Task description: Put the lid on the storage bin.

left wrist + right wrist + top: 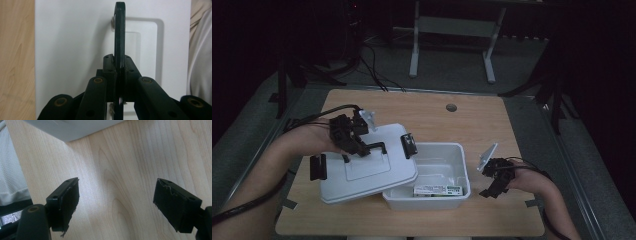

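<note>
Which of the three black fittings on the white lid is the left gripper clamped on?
The black centre handle of the white plastic lid, not either black end latch; the left gripper is shut on it.

Label of box's (459, 162) carton (438, 190) illegible.

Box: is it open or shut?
Open. The lid is off the box, tilted over its left edge, with the left gripper clamped on its handle.

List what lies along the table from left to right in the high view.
Left tool shut on the black handle of the white plastic lid → open white plastic box → right tool, jaws apart.
</note>
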{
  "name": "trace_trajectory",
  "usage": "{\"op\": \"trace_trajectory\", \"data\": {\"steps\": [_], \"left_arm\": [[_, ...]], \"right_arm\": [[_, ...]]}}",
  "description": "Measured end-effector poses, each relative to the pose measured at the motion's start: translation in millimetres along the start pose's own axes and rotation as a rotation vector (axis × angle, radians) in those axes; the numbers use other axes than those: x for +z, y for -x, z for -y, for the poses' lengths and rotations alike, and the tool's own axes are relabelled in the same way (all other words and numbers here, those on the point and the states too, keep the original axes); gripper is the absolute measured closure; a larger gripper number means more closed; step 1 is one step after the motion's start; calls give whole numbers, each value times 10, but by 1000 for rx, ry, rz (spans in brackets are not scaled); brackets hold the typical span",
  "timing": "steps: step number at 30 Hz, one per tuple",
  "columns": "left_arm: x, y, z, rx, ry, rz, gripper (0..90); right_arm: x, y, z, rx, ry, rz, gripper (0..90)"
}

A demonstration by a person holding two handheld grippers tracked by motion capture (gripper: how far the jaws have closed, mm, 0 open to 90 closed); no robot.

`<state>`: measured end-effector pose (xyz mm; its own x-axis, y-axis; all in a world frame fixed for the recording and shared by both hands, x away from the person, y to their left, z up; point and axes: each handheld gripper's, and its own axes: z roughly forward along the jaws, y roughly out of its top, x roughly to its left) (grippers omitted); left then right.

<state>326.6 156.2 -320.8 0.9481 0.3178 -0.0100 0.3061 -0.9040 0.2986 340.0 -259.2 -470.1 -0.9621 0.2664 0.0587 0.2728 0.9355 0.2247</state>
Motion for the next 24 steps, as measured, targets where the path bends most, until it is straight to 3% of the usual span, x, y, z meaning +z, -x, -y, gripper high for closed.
{"op": "trace_trajectory", "data": {"steps": [13,24], "left_arm": [[105,117,-444,74,20,34,838],[274,207,-794,149,8,64,838]], "right_arm": [[7,-4,17,8,1,-4,201],[17,2,54,9,2,-13,201]]}}
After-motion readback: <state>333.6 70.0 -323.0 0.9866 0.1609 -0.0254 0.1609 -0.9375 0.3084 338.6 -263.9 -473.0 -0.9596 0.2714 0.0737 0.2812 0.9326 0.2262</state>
